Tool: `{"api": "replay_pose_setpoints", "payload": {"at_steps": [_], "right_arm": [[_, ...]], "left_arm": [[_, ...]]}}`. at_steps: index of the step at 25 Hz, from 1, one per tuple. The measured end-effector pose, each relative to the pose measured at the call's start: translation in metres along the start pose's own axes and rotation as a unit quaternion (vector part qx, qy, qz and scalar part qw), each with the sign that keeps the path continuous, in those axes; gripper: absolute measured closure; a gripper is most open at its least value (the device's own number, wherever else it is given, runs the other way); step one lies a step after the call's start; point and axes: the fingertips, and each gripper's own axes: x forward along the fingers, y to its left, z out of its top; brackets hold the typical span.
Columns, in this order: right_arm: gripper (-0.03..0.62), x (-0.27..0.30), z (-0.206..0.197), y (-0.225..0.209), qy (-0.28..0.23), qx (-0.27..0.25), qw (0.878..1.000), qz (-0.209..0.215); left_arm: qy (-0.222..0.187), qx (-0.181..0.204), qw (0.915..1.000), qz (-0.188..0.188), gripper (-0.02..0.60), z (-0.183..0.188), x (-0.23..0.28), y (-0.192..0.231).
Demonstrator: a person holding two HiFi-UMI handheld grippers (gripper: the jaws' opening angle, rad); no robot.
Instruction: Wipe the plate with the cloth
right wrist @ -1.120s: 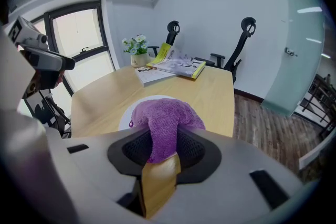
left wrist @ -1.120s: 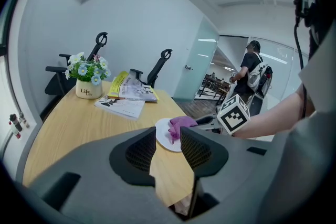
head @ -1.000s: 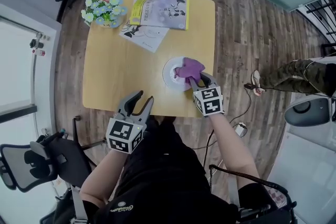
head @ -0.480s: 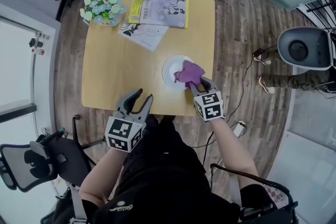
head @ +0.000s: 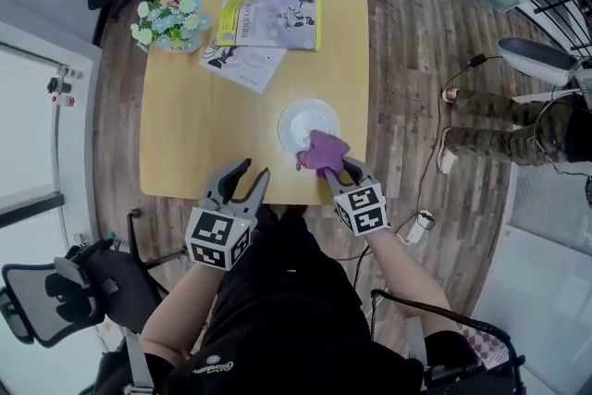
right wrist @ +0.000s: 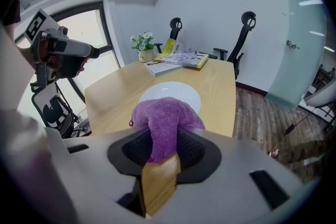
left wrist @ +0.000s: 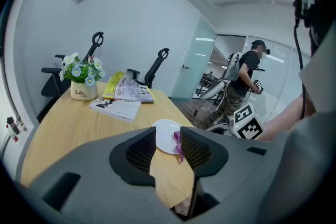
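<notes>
The cloth [head: 323, 153] is coloured purple and the plate [head: 301, 116] white. The table [head: 194, 134] is made of light yellow wood, and the floor [head: 407, 60] of brown planks. Black and white squares are printed on the grey left gripper [head: 256, 169] and right gripper [head: 342, 169].

Tabletop [head: 194, 134] contents:
- Plate [head: 303, 117]: right of centre, toward the near edge.
- Cloth [head: 324, 153]: over the plate's near rim, in the right claw [head: 340, 173].
- Left claw [head: 254, 169]: at the near edge, left of the plate, apart from it.
- Flowers [head: 166, 23]: far left corner.
- Book [head: 273, 17]: far edge, right of the flowers.
- Papers [head: 242, 60]: just before the book.
</notes>
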Motion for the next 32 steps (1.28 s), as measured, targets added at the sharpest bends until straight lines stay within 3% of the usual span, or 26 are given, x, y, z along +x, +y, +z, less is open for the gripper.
{"api": "replay_pose_setpoints", "payload": {"at_steps": [17,32], "right_arm": [[0.482,0.019,0.054,-0.076,-0.020,-0.011,0.997,-0.067],[0.482,-0.003,-0.002,-0.042,-0.001,0.017,0.999,-0.043]], "left_arm": [[0.002,-0.007,0.9999,0.013,0.434,-0.007,-0.010,0.001],[0.005,-0.003,1.0000,0.002,0.434,-0.007,0.000,-0.005]]}}
